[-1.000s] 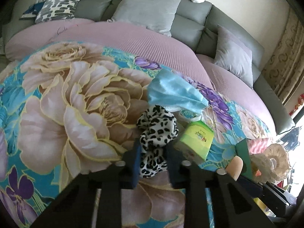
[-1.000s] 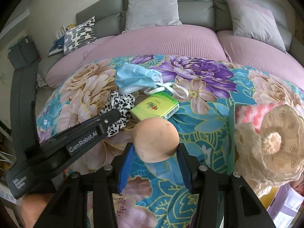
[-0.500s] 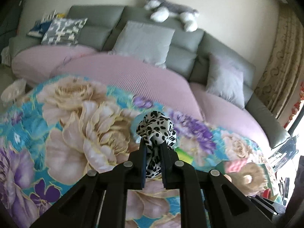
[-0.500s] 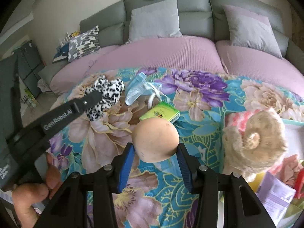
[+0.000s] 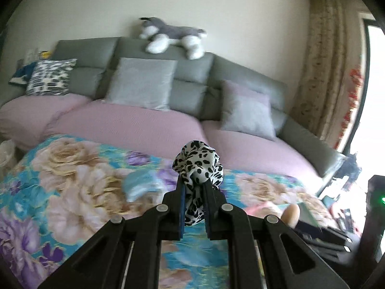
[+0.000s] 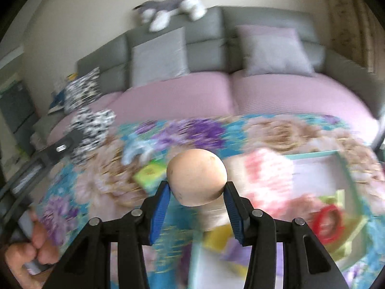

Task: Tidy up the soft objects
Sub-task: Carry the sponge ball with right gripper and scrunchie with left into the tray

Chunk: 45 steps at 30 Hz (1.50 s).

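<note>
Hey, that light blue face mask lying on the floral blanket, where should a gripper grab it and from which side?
Pinch the face mask at its bunched middle fold, coming from above. It lies crumpled, nearly flat on the blanket, so edges give little to catch.

Ahead of you, 1 grey-and-white plush husky (image 5: 172,35) lies along the top of the grey sofa (image 5: 192,77). 2 grey cushions (image 5: 142,83) lean upright there; 1 black-and-white patterned cushion (image 5: 49,77) sits far left.

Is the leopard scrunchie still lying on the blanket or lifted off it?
Lifted: the scrunchie is pinched in the left gripper, raised above the blanket.
</note>
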Each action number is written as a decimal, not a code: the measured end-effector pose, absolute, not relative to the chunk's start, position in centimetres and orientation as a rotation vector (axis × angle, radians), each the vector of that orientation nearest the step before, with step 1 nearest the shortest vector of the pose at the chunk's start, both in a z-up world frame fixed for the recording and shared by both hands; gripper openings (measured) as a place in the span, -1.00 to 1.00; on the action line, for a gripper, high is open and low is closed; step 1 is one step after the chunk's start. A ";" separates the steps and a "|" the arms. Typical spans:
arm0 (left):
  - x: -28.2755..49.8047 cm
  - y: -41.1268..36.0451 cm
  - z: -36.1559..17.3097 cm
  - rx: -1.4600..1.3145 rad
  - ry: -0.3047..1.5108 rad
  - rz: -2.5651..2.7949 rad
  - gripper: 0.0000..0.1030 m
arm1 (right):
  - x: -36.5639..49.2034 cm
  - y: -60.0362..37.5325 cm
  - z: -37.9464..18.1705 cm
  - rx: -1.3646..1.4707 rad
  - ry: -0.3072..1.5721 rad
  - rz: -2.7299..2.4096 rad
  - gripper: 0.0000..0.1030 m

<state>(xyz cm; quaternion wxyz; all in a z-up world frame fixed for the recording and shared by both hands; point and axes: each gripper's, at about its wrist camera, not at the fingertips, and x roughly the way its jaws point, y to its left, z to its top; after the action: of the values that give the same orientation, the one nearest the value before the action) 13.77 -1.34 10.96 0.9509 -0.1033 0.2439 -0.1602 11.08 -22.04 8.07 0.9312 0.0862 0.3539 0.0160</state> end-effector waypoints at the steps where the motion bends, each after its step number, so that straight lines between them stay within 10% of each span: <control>1: 13.6 -2.3 11.1 -0.202 0.496 -0.360 -0.75 | 10.9 -23.2 8.1 0.172 0.720 -0.015 -0.05; 45: 12.1 -18.8 3.2 0.057 0.818 -0.694 -0.49 | 10.3 -34.1 3.0 0.260 0.892 -0.259 0.18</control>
<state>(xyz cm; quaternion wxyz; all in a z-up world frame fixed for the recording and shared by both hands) 12.13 -18.75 3.17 0.8592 0.0274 0.3895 -0.3308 10.30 -34.13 3.03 0.8860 0.1250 0.4287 -0.1246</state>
